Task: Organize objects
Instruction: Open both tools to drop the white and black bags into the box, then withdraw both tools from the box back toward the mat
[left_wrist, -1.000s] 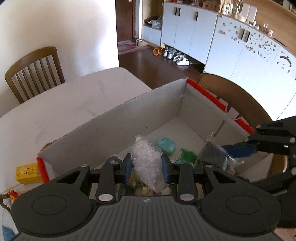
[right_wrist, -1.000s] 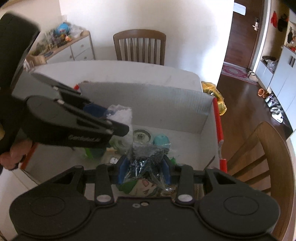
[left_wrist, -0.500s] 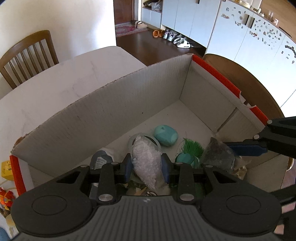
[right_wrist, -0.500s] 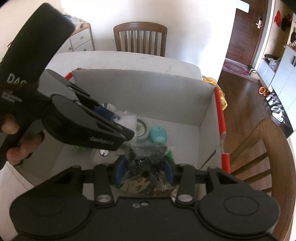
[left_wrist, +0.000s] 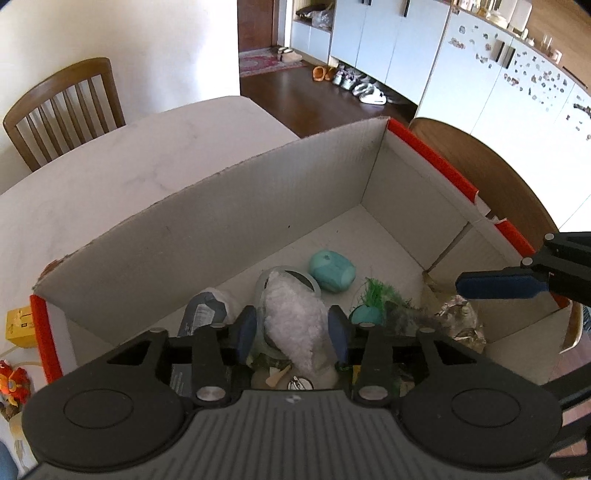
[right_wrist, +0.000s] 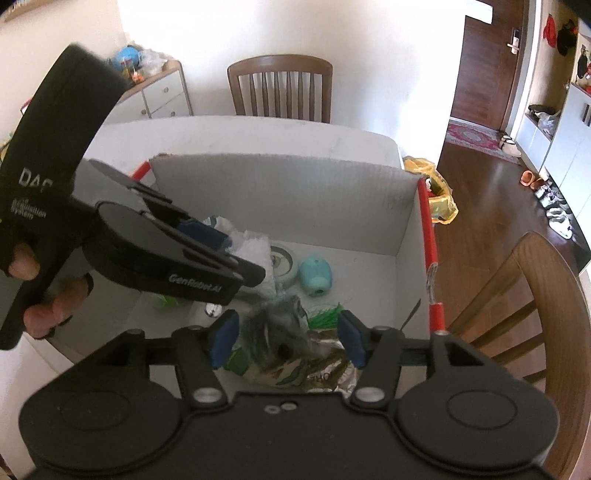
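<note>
A cardboard box (left_wrist: 229, 221) with red edge tape stands on the white table and shows in the right wrist view too (right_wrist: 280, 199). My left gripper (left_wrist: 291, 332) is open over it; a bag of white crystals (left_wrist: 295, 325) lies between its blue pads, apart from both. My right gripper (right_wrist: 286, 341) is open above a bag of dark bits (right_wrist: 275, 332), which looks blurred. In the box lie a teal case (left_wrist: 331, 271), green grass-like plastic (left_wrist: 380, 295), a round tin (right_wrist: 280, 260) and a foil snack bag (right_wrist: 317, 373).
Wooden chairs stand at the table's far side (left_wrist: 62, 114) and right side (right_wrist: 517, 317). A yellow box (left_wrist: 20, 325) and an orange toy (left_wrist: 13, 380) lie on the table left of the cardboard box. A yellow bag (right_wrist: 439, 199) sits beyond the box.
Both grippers have opened. The white bag and the dark bag were pinched in the pads before; now they are released and lower, in the box. Both grippers moved further over the box.
</note>
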